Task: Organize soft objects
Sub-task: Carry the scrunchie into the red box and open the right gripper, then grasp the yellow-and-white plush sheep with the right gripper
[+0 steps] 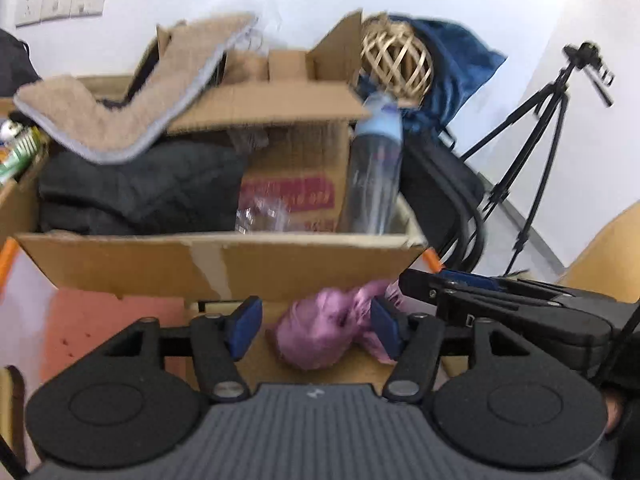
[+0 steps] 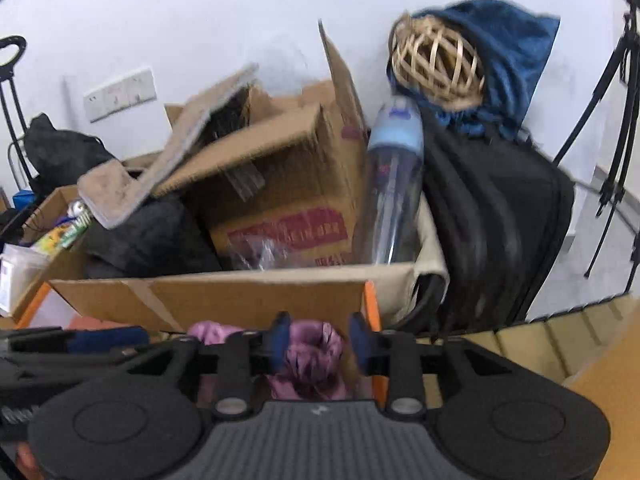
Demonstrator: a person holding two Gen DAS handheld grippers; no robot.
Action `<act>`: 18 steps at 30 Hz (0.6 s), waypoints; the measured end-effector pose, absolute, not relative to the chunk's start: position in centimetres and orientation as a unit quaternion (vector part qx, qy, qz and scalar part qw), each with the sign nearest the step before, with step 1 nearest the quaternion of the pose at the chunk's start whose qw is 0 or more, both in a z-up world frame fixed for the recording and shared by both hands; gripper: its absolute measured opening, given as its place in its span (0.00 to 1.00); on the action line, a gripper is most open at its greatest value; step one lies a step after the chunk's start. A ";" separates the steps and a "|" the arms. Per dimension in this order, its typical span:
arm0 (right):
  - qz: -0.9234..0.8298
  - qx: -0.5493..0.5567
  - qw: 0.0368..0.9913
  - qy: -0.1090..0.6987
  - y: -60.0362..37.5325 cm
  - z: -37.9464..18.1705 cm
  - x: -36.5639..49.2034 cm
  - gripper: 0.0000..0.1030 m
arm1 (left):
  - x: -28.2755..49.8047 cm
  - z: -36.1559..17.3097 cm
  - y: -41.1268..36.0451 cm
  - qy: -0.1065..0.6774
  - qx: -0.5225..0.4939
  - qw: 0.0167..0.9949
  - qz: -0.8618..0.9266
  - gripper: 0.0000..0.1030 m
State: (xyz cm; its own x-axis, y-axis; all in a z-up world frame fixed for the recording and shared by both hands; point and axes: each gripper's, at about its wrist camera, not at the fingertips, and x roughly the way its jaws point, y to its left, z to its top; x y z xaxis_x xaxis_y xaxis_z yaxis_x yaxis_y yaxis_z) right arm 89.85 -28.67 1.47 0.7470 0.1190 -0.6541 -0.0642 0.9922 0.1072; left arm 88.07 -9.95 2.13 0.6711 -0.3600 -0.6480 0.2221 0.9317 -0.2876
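A crumpled pink cloth (image 1: 316, 336) lies low in an orange-rimmed bin (image 2: 371, 312), under the front flap of a big cardboard box (image 1: 224, 264). In the left wrist view my left gripper (image 1: 315, 330) stands open around the cloth, with a gap at its left pad and the cloth brushing the right pad. My right gripper (image 2: 319, 344) is open too in its own view. The pink cloth (image 2: 308, 360) sits between its blue pads with a gap on the right side. Both grippers hang side by side over the cloth; the right gripper (image 1: 412, 282) shows at the left view's right edge.
The cardboard box holds a black garment (image 1: 140, 192), a beige mat (image 1: 120, 120), a smaller printed carton (image 1: 296, 184) and a clear bottle (image 1: 376, 168). Behind are a wicker ball (image 1: 396, 64) on blue cloth (image 1: 452, 60), a black bag (image 2: 500, 220) and a tripod (image 1: 540, 140).
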 end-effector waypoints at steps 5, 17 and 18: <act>0.062 0.021 0.947 0.314 -28.9 7.4 85.3 0.40 | 83.1 7.6 -9.4 0.356 -0.068 0.918 -0.158 0.65; 0.153 0.028 0.968 0.198 -30.4 17.6 58.2 0.71 | 51.2 17.1 -5.7 0.189 0.020 0.970 -0.153 0.80; 0.160 0.028 0.969 0.188 -30.5 17.7 55.8 0.71 | 48.5 17.0 -5.5 0.174 0.030 0.973 -0.151 0.80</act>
